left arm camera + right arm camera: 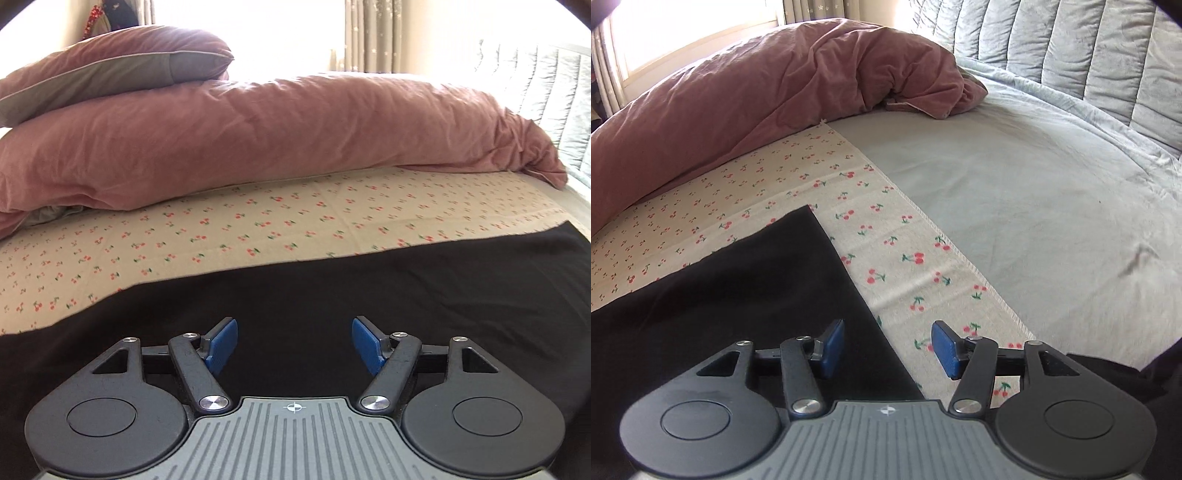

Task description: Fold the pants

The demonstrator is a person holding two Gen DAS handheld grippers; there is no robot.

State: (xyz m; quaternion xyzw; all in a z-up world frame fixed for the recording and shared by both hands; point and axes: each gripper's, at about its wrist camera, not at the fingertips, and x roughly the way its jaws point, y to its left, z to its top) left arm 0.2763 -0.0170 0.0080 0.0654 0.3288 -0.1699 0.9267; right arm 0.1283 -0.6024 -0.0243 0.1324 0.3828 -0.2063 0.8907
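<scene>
The black pants (369, 295) lie flat on a cream cloth with a cherry print (221, 225) on the bed. In the left wrist view my left gripper (294, 343) is open and empty, hovering over the middle of the black fabric. In the right wrist view the pants (738, 280) show a straight right edge and a far corner. My right gripper (888, 349) is open and empty, straddling that right edge, with its left pad (833, 347) over the pants and its right pad (947, 347) over the cherry cloth (905, 266).
A bunched pink duvet (277, 136) lies along the far side, with a pink and grey pillow (110, 70) on its left end. A pale blue sheet (1034, 206) lies right of the cherry cloth, with a quilted headboard (1071, 48) behind. A bright window stands beyond.
</scene>
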